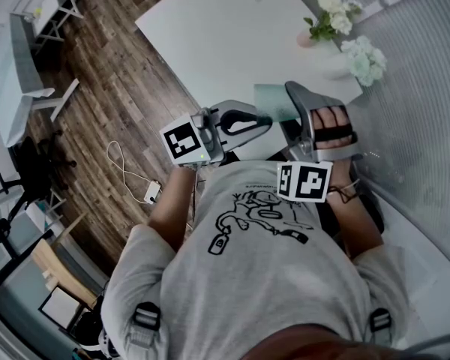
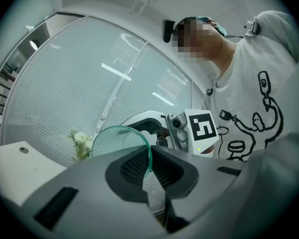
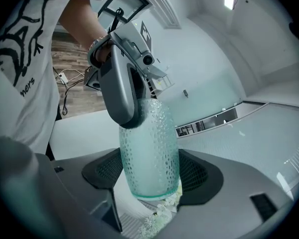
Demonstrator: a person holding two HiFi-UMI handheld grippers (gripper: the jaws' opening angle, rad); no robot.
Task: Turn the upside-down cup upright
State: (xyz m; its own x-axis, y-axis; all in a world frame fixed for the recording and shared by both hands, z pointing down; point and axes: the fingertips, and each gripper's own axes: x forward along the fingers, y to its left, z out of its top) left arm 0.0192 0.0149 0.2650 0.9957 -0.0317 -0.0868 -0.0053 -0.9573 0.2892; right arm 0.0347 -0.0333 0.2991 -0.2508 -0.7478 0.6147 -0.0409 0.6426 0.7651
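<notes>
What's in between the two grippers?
The glass cup. The right gripper view shows it between the fingers of the right gripper, while the left gripper pinches its rim.

Count: one cup [image 3: 149, 148], two hand-held grippers, one worktop [image 1: 210, 36].
At the worktop's near edge, one left hand-held gripper [image 1: 261, 118] and one right hand-held gripper [image 1: 296, 115], each with one marker cube; two flower clusters [image 1: 331, 10] at the worktop's far corner; one cable [image 1: 127, 175] on the floor beside the worktop.
</notes>
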